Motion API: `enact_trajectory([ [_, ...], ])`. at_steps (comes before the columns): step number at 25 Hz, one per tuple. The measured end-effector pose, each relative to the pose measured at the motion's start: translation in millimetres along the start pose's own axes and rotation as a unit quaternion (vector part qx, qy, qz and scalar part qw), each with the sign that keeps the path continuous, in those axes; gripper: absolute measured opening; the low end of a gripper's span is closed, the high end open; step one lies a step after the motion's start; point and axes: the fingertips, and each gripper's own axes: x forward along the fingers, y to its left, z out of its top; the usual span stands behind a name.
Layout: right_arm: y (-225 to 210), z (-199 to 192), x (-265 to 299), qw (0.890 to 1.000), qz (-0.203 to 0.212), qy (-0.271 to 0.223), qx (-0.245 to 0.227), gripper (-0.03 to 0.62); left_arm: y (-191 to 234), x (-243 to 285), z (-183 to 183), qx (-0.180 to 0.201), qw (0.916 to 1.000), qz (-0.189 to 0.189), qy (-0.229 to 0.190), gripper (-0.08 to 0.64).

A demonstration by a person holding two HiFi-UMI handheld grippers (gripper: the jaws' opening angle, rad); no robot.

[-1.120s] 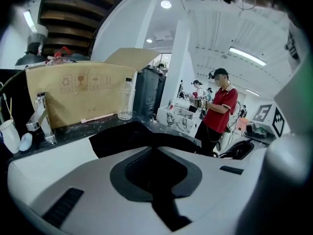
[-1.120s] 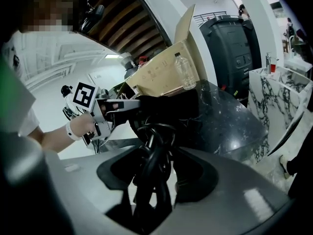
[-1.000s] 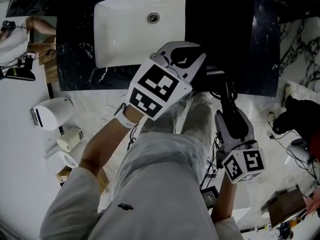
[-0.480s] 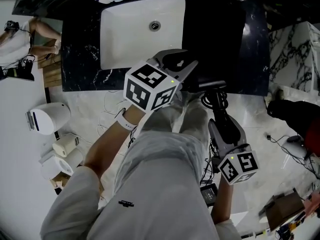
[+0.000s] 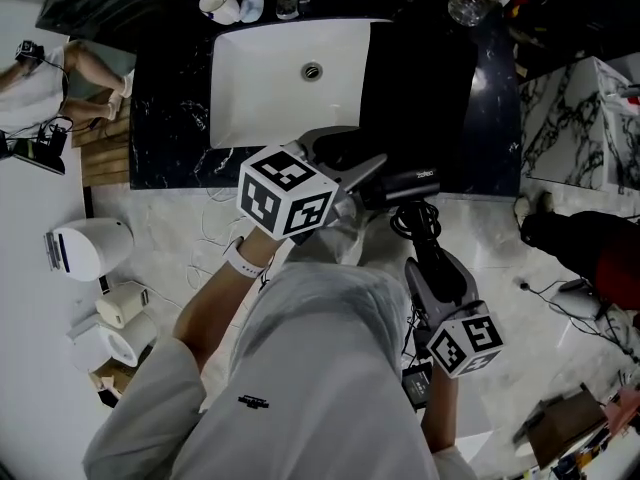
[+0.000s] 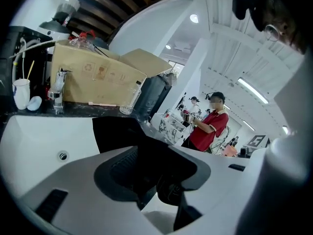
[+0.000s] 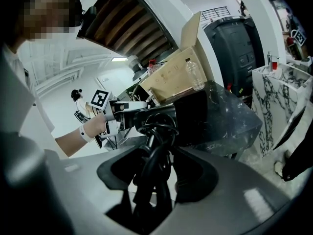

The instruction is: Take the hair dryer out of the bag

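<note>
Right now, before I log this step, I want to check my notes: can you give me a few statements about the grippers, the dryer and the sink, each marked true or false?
1. The right gripper holds the black hair dryer by its handle. True.
2. The left gripper grips the white mug. False: the mug stands on the counter behind the sink. The left gripper's jaws are opening and clamp nothing.
3. The sink is black and set in a white counter. False: the sink is white and the counter is black marble.
4. The dryer's cord is bunched in loops at its handle. True.
</note>
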Motion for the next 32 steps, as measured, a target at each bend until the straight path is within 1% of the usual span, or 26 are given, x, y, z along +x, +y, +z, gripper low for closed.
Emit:
enact_trajectory([
  [2,3.6,2.8,-2.7,1.000,-0.003,-0.006,0.000,0.225,-0.3,-10.6,5.1,-0.014,0.9998,0.002,-0.017,0.175],
  [4,7.8,6.1,-5.7,1.000,-0.004,-0.012,0.000,0.225,-1.6,-25.9,13.0,-0.024,0.9988,0.008,-0.043,0.175],
  [8,14.7,14.9,-11.4,1.000,-0.006,-0.031,0.001,0.225,-8.8,-54.9,23.8,-0.023,0.9964,0.020,-0.079,0.171],
  [10,17.3,21.4,-12.9,0.999,-0.005,-0.044,0.005,0.226,-10.8,-67.1,26.6,-0.024,0.9951,0.031,-0.091,0.153],
  [12,20.5,30.2,-14.1,0.998,-0.002,-0.059,0.008,0.227,-12.2,-77.5,27.6,-0.027,0.9939,0.043,-0.098,0.068],
  [14,24.5,41.1,-14.8,0.997,0.002,-0.075,0.010,0.225,-15.4,-86.1,28.7,-0.025,0.9929,0.050,-0.105,0.044],
  [21,33.6,77.7,-18.3,0.992,0.016,-0.123,0.008,0.226,-28.7,-104.8,34.3,-0.002,0.9907,0.060,-0.122,0.018],
  [25,39.6,97.2,-18.4,0.988,0.027,-0.150,0.020,0.226,-35.3,-114.6,37.4,0.013,0.9885,0.073,-0.132,0.011],
  [29,45.5,118.0,-20.1,0.982,0.042,-0.180,0.039,0.227,-44.2,-117.8,37.3,0.027,0.9882,0.071,-0.133,0.009],
  [32,49.3,133.9,-24.3,0.978,0.050,-0.200,0.043,0.226,-48.7,-121.0,39.1,0.031,0.9874,0.071,-0.138,0.009],
])
